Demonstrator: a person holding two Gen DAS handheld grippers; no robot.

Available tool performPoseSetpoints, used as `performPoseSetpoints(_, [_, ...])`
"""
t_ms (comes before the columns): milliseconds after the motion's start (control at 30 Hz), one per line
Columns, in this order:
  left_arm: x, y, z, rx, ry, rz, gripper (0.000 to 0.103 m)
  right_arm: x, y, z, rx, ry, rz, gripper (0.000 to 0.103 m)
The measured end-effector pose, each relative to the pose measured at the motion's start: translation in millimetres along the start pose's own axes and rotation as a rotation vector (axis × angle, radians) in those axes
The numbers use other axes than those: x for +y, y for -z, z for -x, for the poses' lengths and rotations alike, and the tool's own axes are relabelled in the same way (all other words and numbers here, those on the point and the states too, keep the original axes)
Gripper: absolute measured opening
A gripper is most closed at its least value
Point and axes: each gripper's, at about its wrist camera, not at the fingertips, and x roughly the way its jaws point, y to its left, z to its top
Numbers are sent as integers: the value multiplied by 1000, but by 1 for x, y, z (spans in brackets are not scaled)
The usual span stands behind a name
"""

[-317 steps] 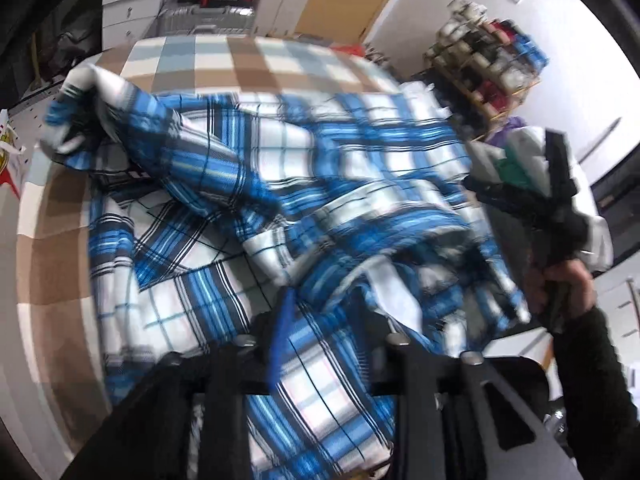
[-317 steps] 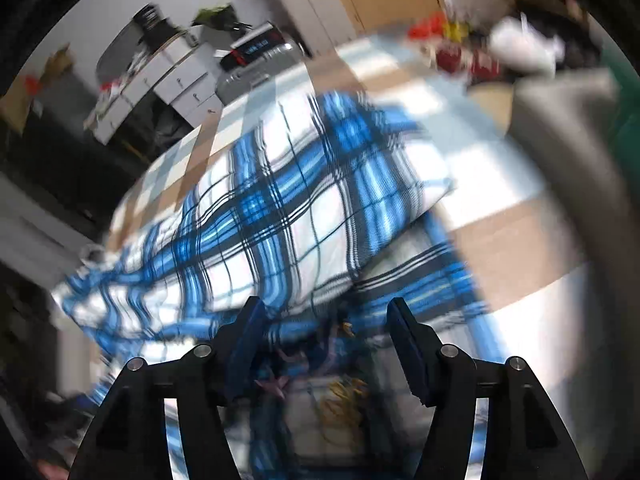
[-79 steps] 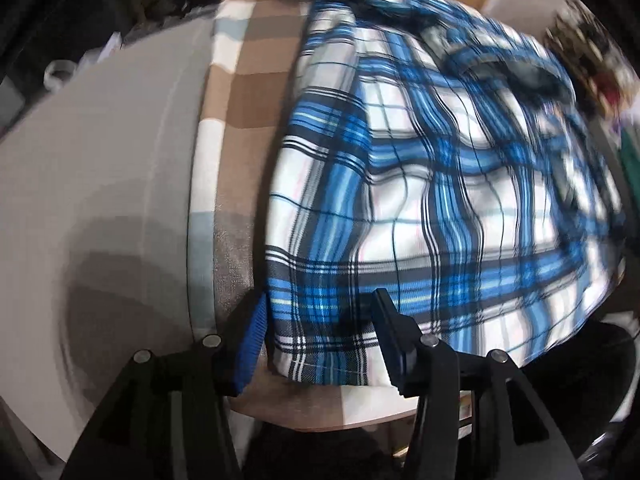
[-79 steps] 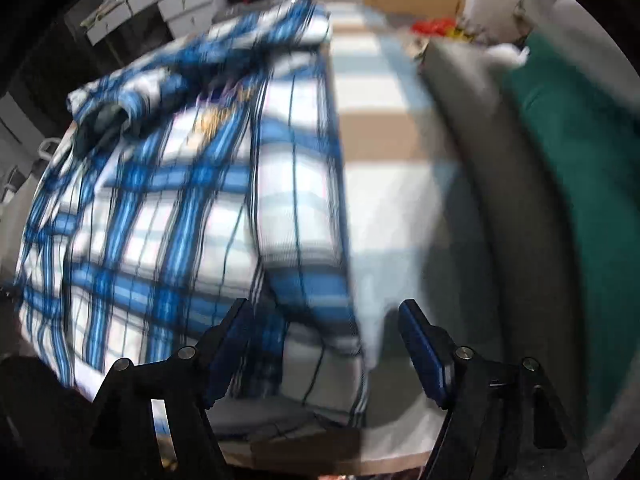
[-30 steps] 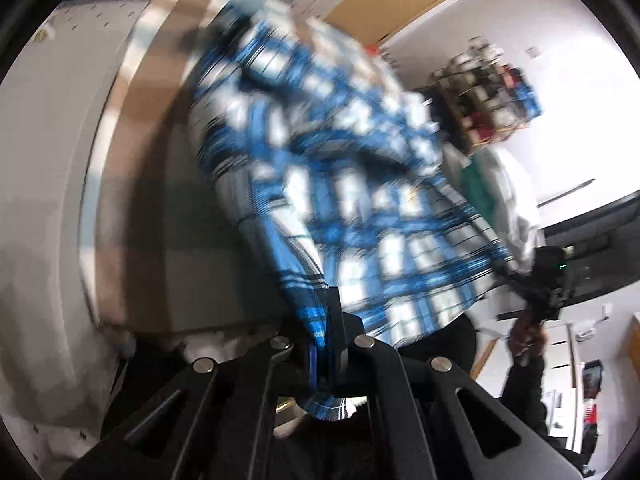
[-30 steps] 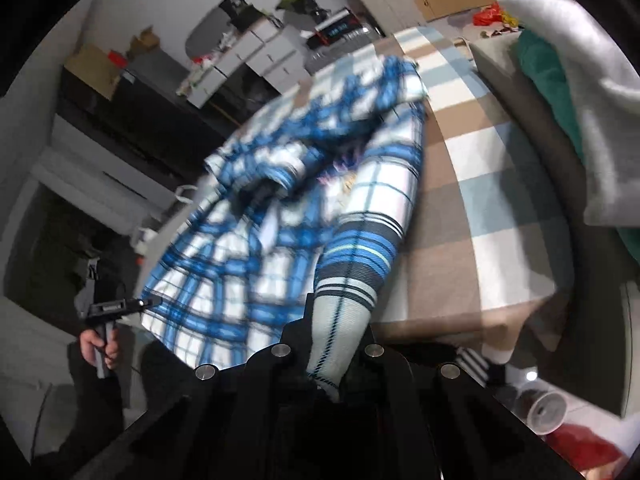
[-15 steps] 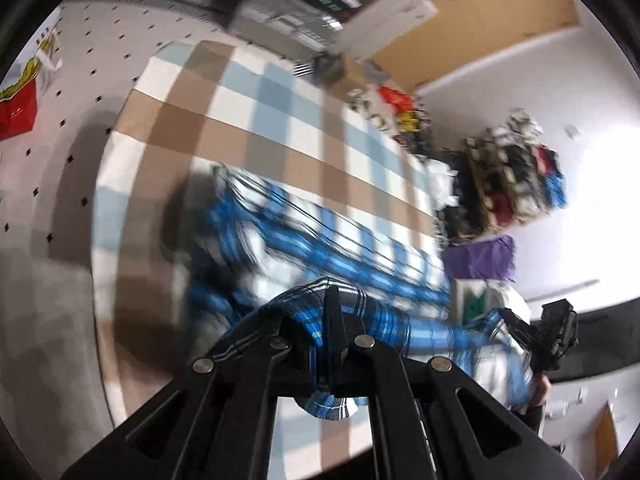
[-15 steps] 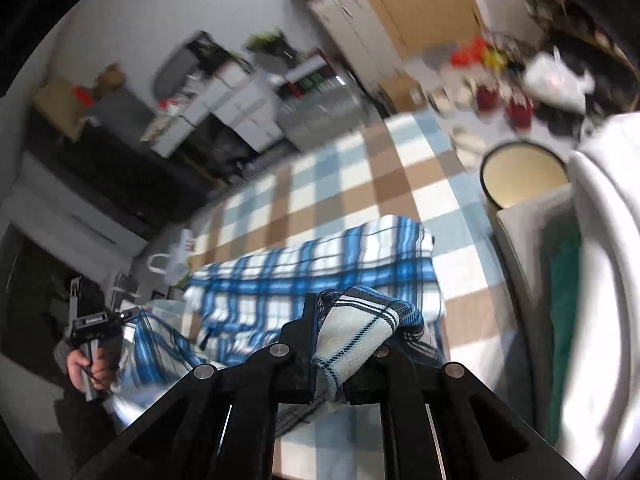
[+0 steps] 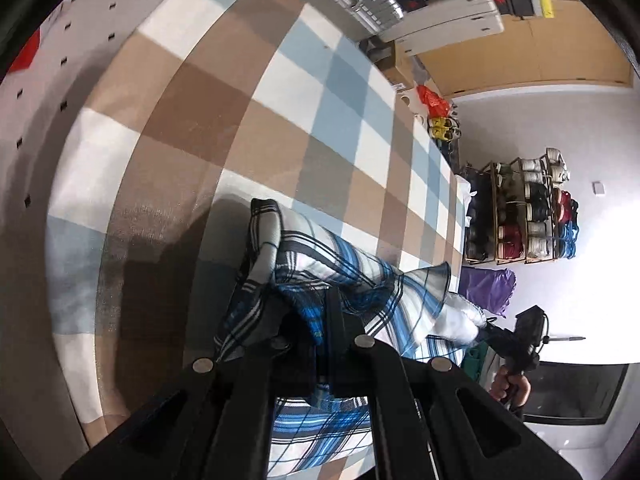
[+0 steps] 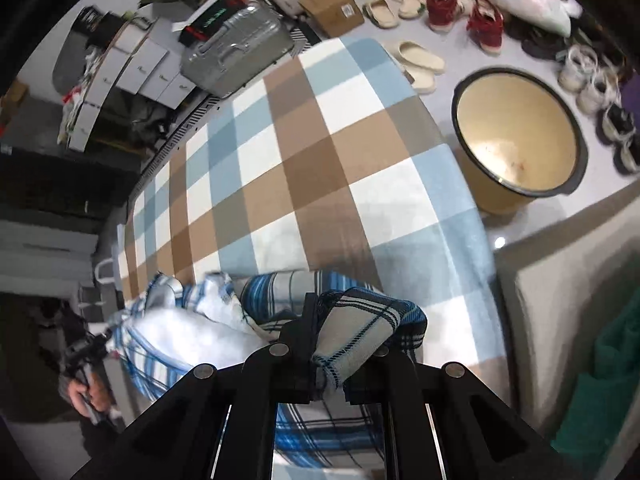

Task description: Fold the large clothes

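Clamping a corner of the shirt (image 9: 352, 280) in each pair of tongs, a person carries the hem across the bed. The left tongs (image 9: 332, 312) sit fully together on a bunched blue-and-black edge, and the right tongs (image 10: 316, 332) pinch a thick roll of cloth that spills over one finger.

Both corners hang above the rest of the shirt, which lies doubled at the near end of the blanket (image 10: 304, 152), so a lengthwise fold appears to be underway but not yet laid down. Judging by the loose, puffed layers beneath, the carried edge has yet to be set flat and smoothed, and at least one more fold likely remains before the garment is compact.

The shirt is a soft woven plaid in blue, white and black, limp enough to droop and billow between the two grips; its pale inner face shows where it turns over. The blanket under it is a fuzzy check of brown, light blue and white, spread smooth.

Beyond the bed, a round cream-lined basin (image 10: 516, 136) with a dark rim stands on the floor beside scattered shoes (image 10: 484, 24), and a ribbed hard-shell suitcase (image 10: 236, 56) lies near the far end. A wooden rack (image 9: 516, 212) of shoes stands against the white wall.
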Motion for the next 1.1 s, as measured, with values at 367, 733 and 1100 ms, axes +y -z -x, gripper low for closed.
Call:
performPoseSetpoints(367, [-14,23,62,-129,-55,-22,81,-15,14,60,-238,-96,18,68])
performPoseSetpoints(733, [-42,61,27,-59,-356,-207,81,20,74,5,-129,160,311,77])
performPoseSetpoints(1100, [-25,48,29,-97,-307,-265,8,10,89,-20,-200,125,361,19])
